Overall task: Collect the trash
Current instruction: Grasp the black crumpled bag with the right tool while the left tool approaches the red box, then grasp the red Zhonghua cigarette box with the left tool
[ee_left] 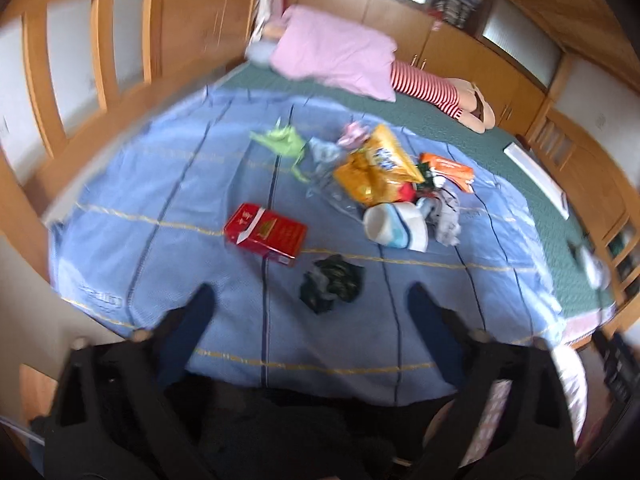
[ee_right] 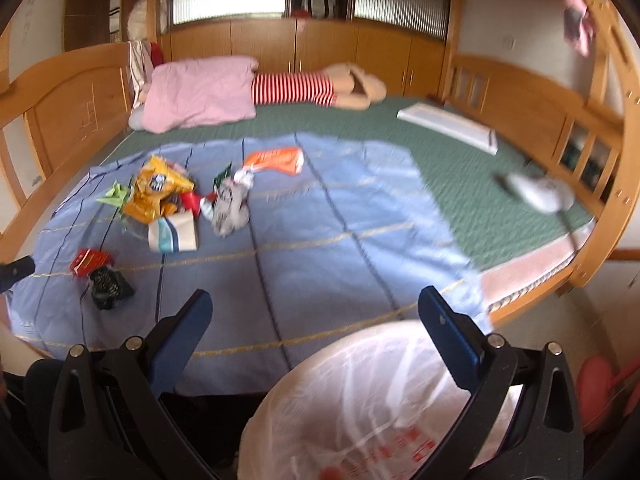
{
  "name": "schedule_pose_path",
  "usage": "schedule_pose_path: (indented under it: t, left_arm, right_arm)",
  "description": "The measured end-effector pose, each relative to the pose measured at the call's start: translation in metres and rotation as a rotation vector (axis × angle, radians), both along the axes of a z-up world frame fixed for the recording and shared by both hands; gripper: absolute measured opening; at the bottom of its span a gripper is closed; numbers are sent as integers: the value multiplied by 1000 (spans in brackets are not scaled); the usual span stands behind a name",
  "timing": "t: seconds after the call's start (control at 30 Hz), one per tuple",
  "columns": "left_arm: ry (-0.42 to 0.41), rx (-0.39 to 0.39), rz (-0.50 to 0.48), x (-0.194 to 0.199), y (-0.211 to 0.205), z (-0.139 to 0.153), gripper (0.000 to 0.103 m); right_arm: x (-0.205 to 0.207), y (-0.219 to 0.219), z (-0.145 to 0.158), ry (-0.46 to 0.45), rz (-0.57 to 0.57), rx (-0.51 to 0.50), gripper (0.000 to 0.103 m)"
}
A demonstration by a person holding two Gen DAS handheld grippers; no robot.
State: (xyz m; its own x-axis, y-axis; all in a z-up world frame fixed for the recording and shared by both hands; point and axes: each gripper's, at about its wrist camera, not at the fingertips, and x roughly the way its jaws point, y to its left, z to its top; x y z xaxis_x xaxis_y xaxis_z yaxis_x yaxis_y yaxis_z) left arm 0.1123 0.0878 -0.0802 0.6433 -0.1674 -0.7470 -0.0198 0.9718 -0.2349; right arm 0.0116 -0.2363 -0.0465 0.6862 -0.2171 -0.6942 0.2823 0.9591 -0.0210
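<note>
Trash lies on a blue quilt (ee_left: 160,184) on a bed: a red box (ee_left: 265,233), a dark crumpled wrapper (ee_left: 331,283), a white paper cup (ee_left: 394,225), a yellow snack bag (ee_left: 376,168), an orange packet (ee_left: 447,169) and a green scrap (ee_left: 280,142). My left gripper (ee_left: 310,300) is open and empty, hovering just short of the dark wrapper. My right gripper (ee_right: 316,304) is open and empty over the quilt's near edge, above a white plastic bag (ee_right: 360,408). The trash pile also shows at the left of the right wrist view (ee_right: 168,200).
A pink pillow (ee_right: 200,92) and a striped plush toy (ee_right: 304,88) lie at the head of the green mattress (ee_right: 480,184). A white flat box (ee_right: 448,124) and a grey object (ee_right: 536,192) lie at the right. Wooden bed rails (ee_right: 520,92) surround the bed.
</note>
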Motion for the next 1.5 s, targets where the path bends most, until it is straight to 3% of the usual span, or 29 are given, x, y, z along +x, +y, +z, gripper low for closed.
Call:
schedule_pose_path:
  t: [0.03,0.07,0.2,0.27,0.37,0.43,0.47,0.53,0.67,0.8,0.83,0.87,0.93,1.07,1.13,1.23,1.5]
  left_arm:
    - [34,-43,-1,12,10,-9,70]
    - [68,-79,-3,24,18,-17,60]
    - [160,-116,-91,76,21,-53,55]
    - [176,-118,-80,97,29,-61,58]
    - [234,-228,-12,128,55,-73,77]
    - [246,-271,29,141,67,-83,79]
    - [259,-271,40,143,69,-87,79]
    - [303,-284,66,146,73,-96,82]
    - [323,-413,43,148,76,-101,92]
    - [354,-486,72,152,83,-107,95]
    - [360,-502,79,153,85,-108,95]
    - [367,-518,85,154,86,-109,96]
    - [382,-532,79,159,83,-112,96]
    - [412,-516,58,170,71,-123,96]
    - [424,-466,46,177,59,-130,96]
    - [447,-349,25,183,41,-140,99]
    - [353,20,-93,180,-17,-139,100]
  right_arm:
    - [4,2,-3,13,18,15,99]
    - [9,5,-7,25,36,31,91]
    - [33,18,-17,76,87,111,71]
    - [48,28,-19,100,120,180,70]
    - [77,56,-21,127,156,236,70]
    - [101,81,-27,151,176,265,74]
    - [116,95,-33,170,185,288,80]
    - [144,122,-52,210,211,352,81]
    - [199,175,-94,324,267,472,81]
    - [228,215,-129,441,285,353,79]
    - [230,216,-134,459,296,381,62]
    - [229,213,-134,446,296,416,52]
    - [225,207,-130,436,272,393,41]
    - [200,178,-104,323,179,361,36]
    - [183,163,-93,268,157,348,36]
    - [161,154,-89,238,163,350,37]
    - [147,165,-103,258,197,335,37]
